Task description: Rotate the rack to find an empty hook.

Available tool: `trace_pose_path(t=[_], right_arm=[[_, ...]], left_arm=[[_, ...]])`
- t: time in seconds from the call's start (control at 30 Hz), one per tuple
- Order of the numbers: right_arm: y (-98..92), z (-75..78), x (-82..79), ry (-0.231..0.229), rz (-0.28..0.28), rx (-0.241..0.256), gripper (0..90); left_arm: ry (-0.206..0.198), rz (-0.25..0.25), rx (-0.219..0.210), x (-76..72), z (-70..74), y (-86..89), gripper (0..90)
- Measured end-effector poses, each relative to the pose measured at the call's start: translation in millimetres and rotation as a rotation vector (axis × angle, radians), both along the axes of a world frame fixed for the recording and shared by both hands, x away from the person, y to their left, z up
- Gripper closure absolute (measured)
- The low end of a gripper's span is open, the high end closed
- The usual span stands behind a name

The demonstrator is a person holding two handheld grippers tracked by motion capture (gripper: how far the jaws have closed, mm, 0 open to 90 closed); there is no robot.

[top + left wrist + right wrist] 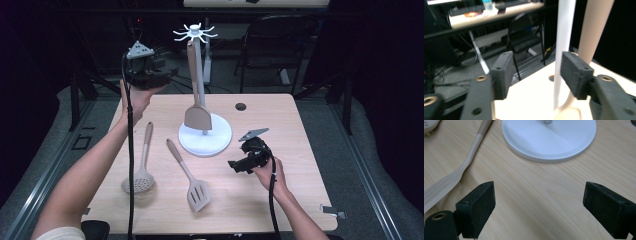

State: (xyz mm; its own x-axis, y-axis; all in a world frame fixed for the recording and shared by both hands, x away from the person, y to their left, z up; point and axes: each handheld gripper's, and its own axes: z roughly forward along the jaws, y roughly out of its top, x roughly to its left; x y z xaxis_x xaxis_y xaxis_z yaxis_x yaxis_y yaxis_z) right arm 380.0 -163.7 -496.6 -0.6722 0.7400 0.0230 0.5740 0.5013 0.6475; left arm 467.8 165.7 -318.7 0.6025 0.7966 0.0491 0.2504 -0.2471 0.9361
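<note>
high view had the left gripper [159,64] raised at the far left, jaws apart and empty, just beside the spatula [197,114] hanging on the white stand [205,141] — right gripper [239,166] low near the base, jaws wide, holding nothing.

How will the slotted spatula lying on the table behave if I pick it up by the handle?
The slotted spatula looks rigid and light, so it should lift without sagging. Its long thin handle and broad head suggest it may swing head-down from a grip near the handle's end. Lying flat on the table, it seems unlikely to roll, but offers the fingers little height.
</note>
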Motion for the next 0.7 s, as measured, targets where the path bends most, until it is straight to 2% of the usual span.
trace_pose_path(t=[0.07, 0.17, 0.23, 0.33, 0.47, 0.53, 0.7], right_arm=[[0.2, -0.1, 0.0, 0.003, 0.004, -0.009, 10.3], [1.3, 0.4, -0.9, -0.016, 0.005, -0.001, 10.5], [2.1, 0.4, -1.3, -0.007, 0.007, -0.003, 10.5], [2.4, -0.6, -0.9, 0.0, 0.015, -0.012, 10.5], [3.7, -2.0, -0.4, -0.004, 0.014, -0.008, 11.0], [4.3, -1.7, -1.1, -0.005, 0.017, -0.012, 11.2], [6.1, -2.7, -1.6, 0.004, 0.025, -0.026, 11.2]], left_arm=[[0.025, 0.005, 0.003, 0.4, -11.6, 2.0, 35.1], [0.065, 0.017, 0.027, 0.6, -27.9, 4.5, 26.6], [0.091, 0.022, 0.04, 0.2, -38.5, 5.9, 20.0], [0.125, 0.024, 0.045, -2.5, -53.9, 9.3, 16.3], [0.171, 0.032, 0.022, -8.8, -78.7, 14.1, 14.8], [0.215, 0.034, 0.015, -11.1, -94.3, 15.5, 13.0], [0.264, 0.051, 0.052, -17.2, -120.4, 15.7, 9.7]])
